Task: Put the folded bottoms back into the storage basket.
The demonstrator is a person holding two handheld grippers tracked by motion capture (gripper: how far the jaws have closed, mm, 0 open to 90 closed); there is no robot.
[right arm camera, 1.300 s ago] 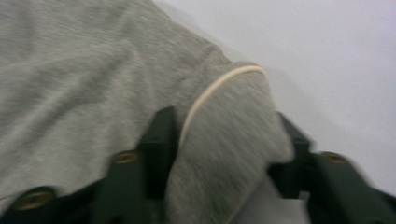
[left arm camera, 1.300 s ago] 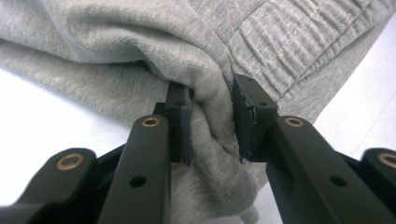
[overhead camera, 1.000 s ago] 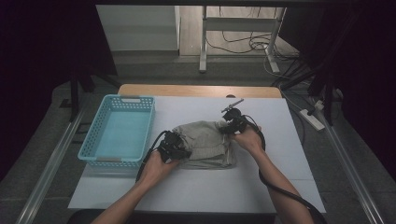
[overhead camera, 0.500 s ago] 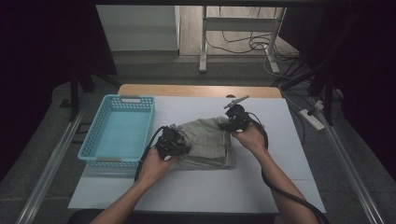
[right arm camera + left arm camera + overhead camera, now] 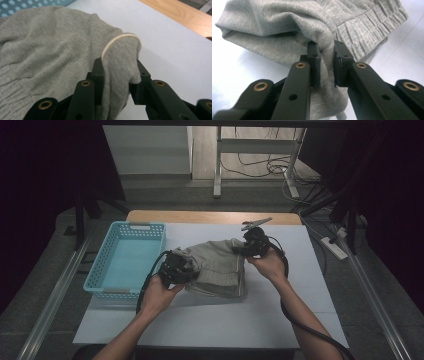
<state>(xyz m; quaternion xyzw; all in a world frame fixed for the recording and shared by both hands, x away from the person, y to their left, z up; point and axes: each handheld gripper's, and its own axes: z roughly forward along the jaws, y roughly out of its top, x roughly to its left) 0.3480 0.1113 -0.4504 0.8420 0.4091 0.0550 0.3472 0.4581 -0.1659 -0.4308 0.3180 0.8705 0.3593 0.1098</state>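
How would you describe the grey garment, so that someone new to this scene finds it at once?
Look at the white table and then right of the light blue basket. There lies the grey garment, a soft folded knit with a ribbed band, pinched at each end by black tongs. It is the only cloth there; the basket is rigid plastic.

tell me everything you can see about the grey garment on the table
The grey garment is a soft knitted jersey piece, folded and bunched, with a gathered elastic band and a pale cord. It lies mid-table on the white sheet, right of the blue basket. The left gripper and right gripper each pinch a fold.
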